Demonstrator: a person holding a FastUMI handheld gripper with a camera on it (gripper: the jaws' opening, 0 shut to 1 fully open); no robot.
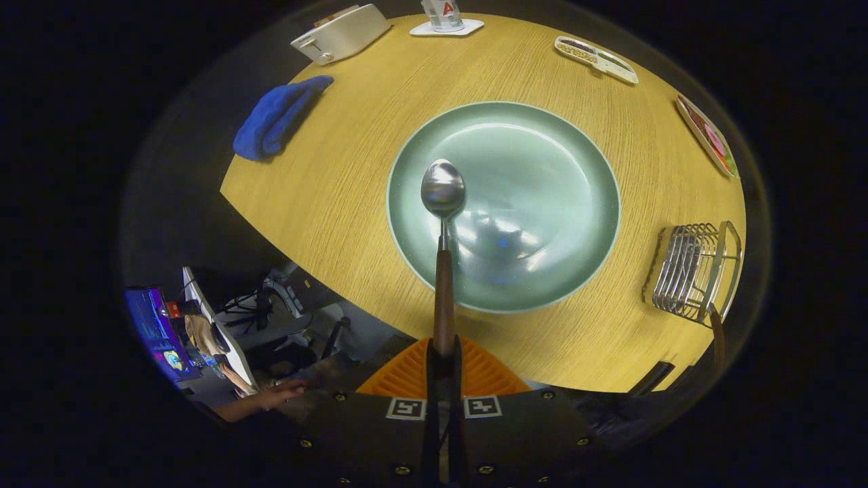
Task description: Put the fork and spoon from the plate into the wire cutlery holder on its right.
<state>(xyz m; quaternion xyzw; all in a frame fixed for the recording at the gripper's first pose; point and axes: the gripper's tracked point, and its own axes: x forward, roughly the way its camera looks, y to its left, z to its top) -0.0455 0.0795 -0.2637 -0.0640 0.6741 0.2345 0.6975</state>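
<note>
1. The gripper (pixel 443 352) is clenched on the wooden-handled steel spoon (pixel 442 196), lifted over the round green plate (pixel 576 271).
2. Next, probably: carry it toward three o'clock and lower it into the wire cutlery holder (pixel 692 271) on the wooden counter (pixel 339 203).

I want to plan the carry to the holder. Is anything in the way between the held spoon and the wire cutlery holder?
Nothing visible is. The gripper is shut on the spoon, held above the plate. The wire cutlery holder stands to the plate's right, with only bare table between them.

Dining-style booth: table (pixel 339 190), toaster (pixel 341 32)
</note>
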